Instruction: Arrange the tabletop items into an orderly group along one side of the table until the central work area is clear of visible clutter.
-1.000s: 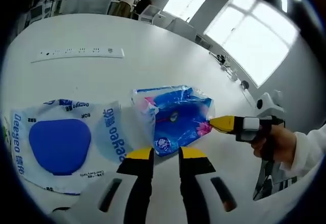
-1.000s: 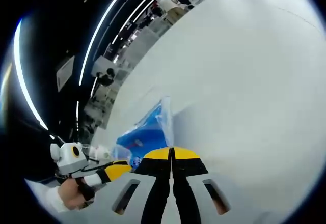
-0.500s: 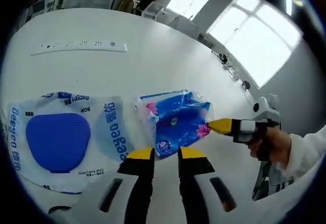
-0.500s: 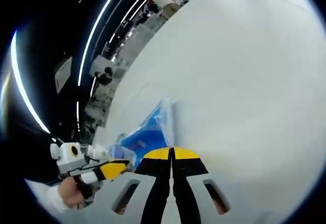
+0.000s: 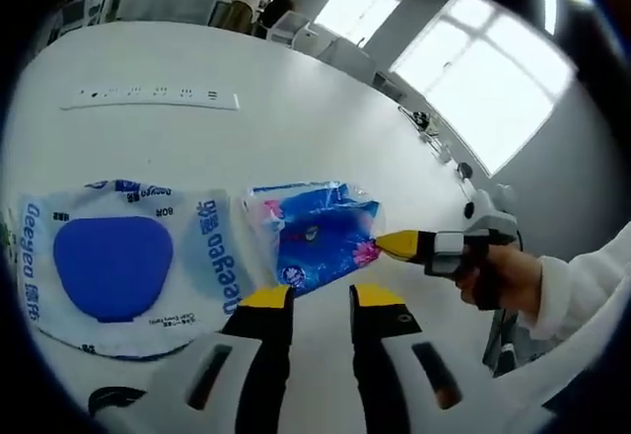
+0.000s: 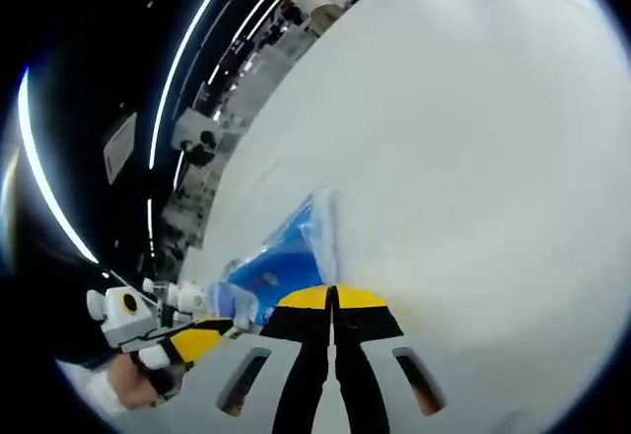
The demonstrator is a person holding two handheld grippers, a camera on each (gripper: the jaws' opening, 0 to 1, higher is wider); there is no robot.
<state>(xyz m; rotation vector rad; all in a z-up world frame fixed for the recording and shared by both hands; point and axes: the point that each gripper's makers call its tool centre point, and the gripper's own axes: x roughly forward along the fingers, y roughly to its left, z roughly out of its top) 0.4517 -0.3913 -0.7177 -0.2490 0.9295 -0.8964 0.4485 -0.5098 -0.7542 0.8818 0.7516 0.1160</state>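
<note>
Left gripper view: crinkled blue-and-pink tissue pack (image 5: 317,240) pinched by right gripper (image 5: 394,247)

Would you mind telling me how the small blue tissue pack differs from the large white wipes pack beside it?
The small blue tissue pack is much smaller than the large white wipes pack. The tissue pack is mostly blue with pink patches; the wipes pack is white with a blue oval. The right hand-held gripper pinches the tissue pack's edge; the wipes pack lies untouched. Both are soft plastic packs on the white table.
</note>
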